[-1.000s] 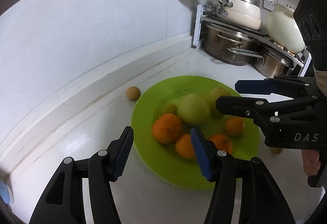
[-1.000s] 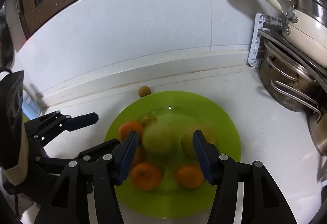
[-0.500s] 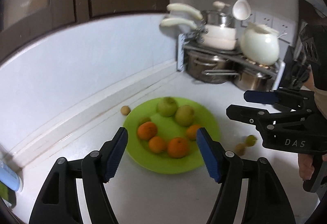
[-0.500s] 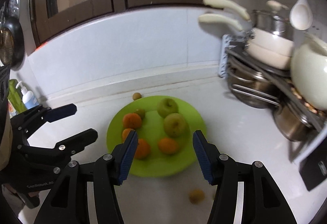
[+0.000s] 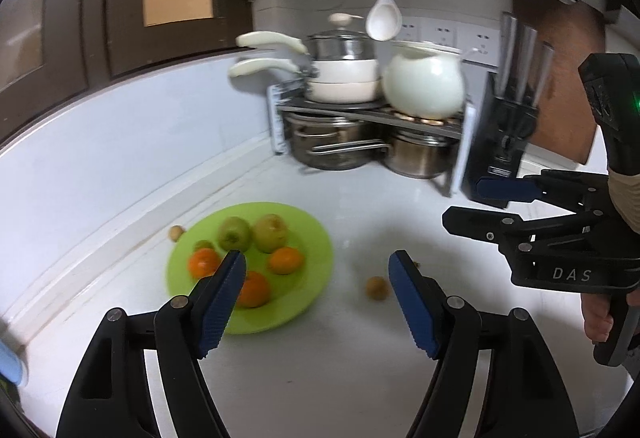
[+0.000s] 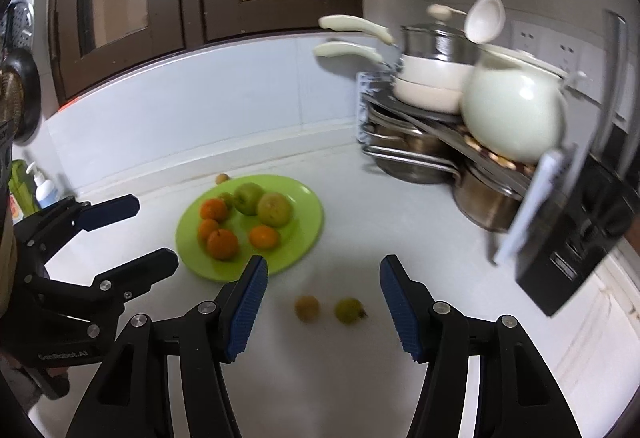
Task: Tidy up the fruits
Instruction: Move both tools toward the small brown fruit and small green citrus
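Note:
A green plate on the white counter holds several oranges and two green apples. A small brown fruit and a small green fruit lie loose on the counter just ahead of my right gripper, which is open and empty above them. The brown one also shows in the left wrist view. Another small brown fruit lies behind the plate by the wall. My left gripper is open and empty, raised over the plate's near right edge.
A pot rack with steel pots, white pans and a white kettle stands at the back right. A black appliance sits to its right. A soap bottle stands at the far left.
Both grippers have pulled back and up from the plate, so the whole counter corner and the loose fruits to the plate's right have come into view. Both stay open.

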